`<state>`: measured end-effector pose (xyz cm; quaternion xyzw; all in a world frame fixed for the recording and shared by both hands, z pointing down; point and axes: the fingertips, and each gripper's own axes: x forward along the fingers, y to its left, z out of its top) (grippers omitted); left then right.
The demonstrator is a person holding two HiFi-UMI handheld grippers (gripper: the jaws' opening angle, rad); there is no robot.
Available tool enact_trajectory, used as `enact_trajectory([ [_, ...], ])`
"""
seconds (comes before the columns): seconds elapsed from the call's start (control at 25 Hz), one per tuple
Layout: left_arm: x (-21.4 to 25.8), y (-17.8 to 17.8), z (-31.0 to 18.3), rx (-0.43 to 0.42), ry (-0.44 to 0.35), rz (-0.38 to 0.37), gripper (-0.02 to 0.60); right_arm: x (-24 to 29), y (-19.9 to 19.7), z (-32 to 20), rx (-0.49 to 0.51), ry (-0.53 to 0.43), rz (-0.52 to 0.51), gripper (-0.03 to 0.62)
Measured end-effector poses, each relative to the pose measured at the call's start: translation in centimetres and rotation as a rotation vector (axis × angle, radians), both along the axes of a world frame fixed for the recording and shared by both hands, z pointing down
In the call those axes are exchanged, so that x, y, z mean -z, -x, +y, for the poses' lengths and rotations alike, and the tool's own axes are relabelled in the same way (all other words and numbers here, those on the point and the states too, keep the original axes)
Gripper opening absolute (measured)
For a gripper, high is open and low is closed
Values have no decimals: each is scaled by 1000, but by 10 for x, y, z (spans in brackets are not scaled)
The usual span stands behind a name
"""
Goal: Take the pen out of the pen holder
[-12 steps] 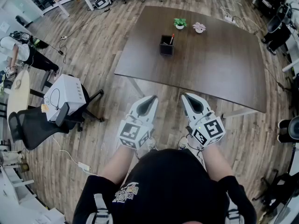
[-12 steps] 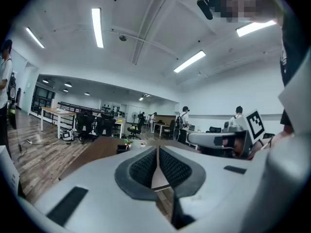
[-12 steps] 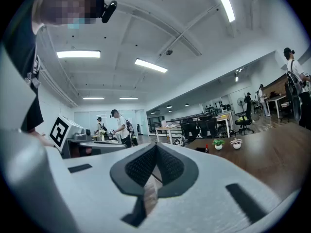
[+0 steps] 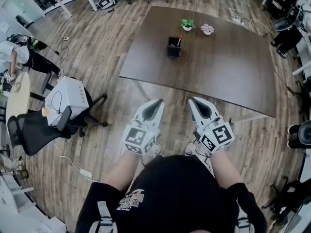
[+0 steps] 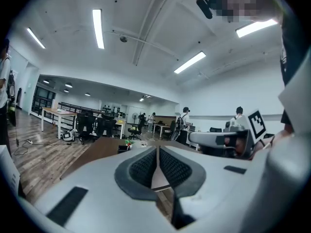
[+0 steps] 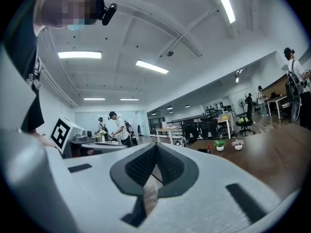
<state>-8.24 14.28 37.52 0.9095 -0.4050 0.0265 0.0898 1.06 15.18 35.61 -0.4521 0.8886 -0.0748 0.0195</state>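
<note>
Now we are holding the left gripper (image 4: 157, 103) and right gripper (image 4: 194, 101) closed and empty, well short of the pen holder (image 4: 173, 49); the pen (image 4: 179, 40) is standing near-upright inside it, straight ahead, neither gripper clearly nearer.

Bright, even light from ceiling strips (image 5: 98, 28) — at eleven and two o'clock in the left gripper view, ten and one in the right. Faint, soft shadows on the wooden floor (image 4: 104, 57). Heavy fisheye bending toward every rim — black corners in both gripper views. Near foreground soft.
</note>
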Motion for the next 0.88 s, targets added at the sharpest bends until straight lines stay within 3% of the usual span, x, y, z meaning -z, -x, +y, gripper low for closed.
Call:
enact_trajectory([
  [0.2, 0, 13, -6, 5, -5, 10, 18, -1, 5, -4, -20, -3, 6, 9],
  [0.28, -1, 20, -8, 4, -9, 9, 27, 0, 8, -6, -32, -8, 4, 51],
  [0.6, -3, 56, -21, -12, -12, 12, 209, 3, 35, -17, -86, -20, 26, 179],
  [0.88, -4, 87, -26, -61, -27, 7, 233, 7, 60, -24, -142, -43, 35, 213],
])
